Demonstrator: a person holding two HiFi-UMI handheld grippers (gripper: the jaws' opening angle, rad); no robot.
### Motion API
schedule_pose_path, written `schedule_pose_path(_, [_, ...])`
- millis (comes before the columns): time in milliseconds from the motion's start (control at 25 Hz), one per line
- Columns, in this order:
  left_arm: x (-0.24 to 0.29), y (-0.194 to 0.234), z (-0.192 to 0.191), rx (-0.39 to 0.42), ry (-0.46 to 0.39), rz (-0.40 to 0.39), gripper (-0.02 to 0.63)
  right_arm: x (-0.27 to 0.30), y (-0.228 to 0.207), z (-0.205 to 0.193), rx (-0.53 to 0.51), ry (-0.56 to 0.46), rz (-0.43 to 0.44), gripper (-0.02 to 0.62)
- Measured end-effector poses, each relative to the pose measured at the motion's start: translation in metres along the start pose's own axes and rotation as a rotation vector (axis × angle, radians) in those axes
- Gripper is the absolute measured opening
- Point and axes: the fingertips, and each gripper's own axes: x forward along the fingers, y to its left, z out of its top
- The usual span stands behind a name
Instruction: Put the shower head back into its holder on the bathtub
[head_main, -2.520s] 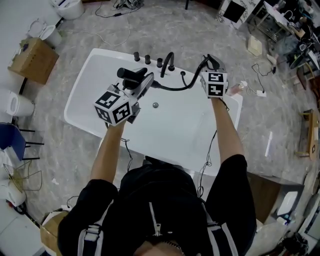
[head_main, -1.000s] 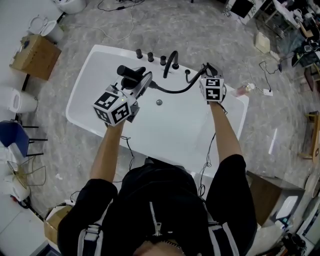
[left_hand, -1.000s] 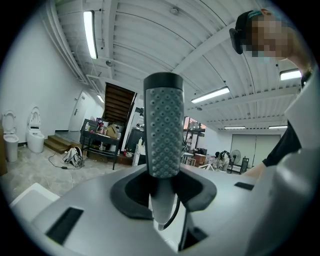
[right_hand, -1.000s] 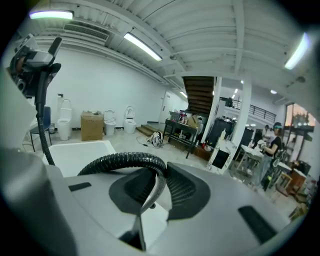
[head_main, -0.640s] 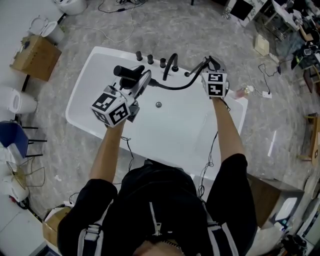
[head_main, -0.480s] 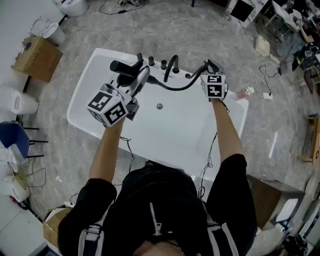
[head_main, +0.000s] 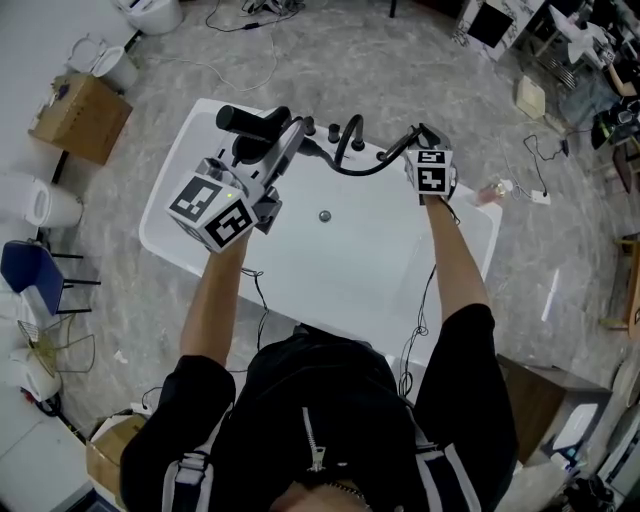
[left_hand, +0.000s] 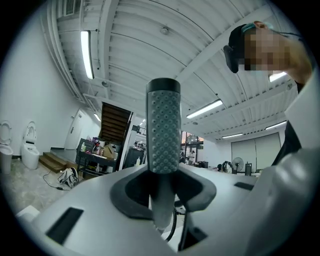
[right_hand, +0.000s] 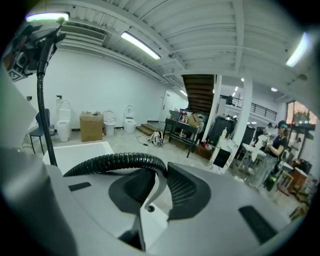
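In the head view my left gripper (head_main: 283, 152) is shut on the black shower head (head_main: 250, 122) and holds it above the back left of the white bathtub (head_main: 180, 180). The left gripper view shows the studded handle (left_hand: 162, 130) upright between the jaws of my left gripper (left_hand: 162, 200). A black ribbed hose (head_main: 358, 170) runs from the handle to my right gripper (head_main: 415, 137), which is shut on it near the back rim. In the right gripper view the hose (right_hand: 120, 161) curves down between the jaws of my right gripper (right_hand: 152, 192). The small black holder (head_main: 382, 155) stands on the rim beside the spout (head_main: 350, 135).
Black knobs (head_main: 310, 126) line the tub's back rim, and the drain (head_main: 324, 215) sits in the tub floor. A cardboard box (head_main: 82, 115), a white bin (head_main: 40, 205) and a blue chair (head_main: 25, 272) stand to the left. Cables lie on the floor beyond the tub.
My left gripper has risen with the shower head and drifted toward the back left, pulling the hose up. My right gripper has shifted only slightly, still gripping the hose.
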Motion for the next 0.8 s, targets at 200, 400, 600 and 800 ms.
schedule_pose_path(200, [-0.003, 0.001, -0.014, -0.006, 0.024, 0.016, 0.126, 0.009, 0.007, -0.042, 0.023, 0.081, 0.018, 0.084])
schedule_pose_path(400, [-0.008, 0.005, -0.024, -0.020, 0.041, 0.036, 0.126, 0.017, 0.018, -0.080, 0.032, 0.167, 0.050, 0.089])
schedule_pose_path(600, [-0.008, 0.004, -0.021, -0.019, 0.036, 0.026, 0.126, 0.024, 0.028, -0.116, 0.041, 0.238, 0.071, 0.089])
schedule_pose_path(800, [-0.010, 0.002, -0.030, -0.011, 0.060, 0.031, 0.126, 0.027, 0.037, -0.139, 0.058, 0.266, 0.066, 0.084])
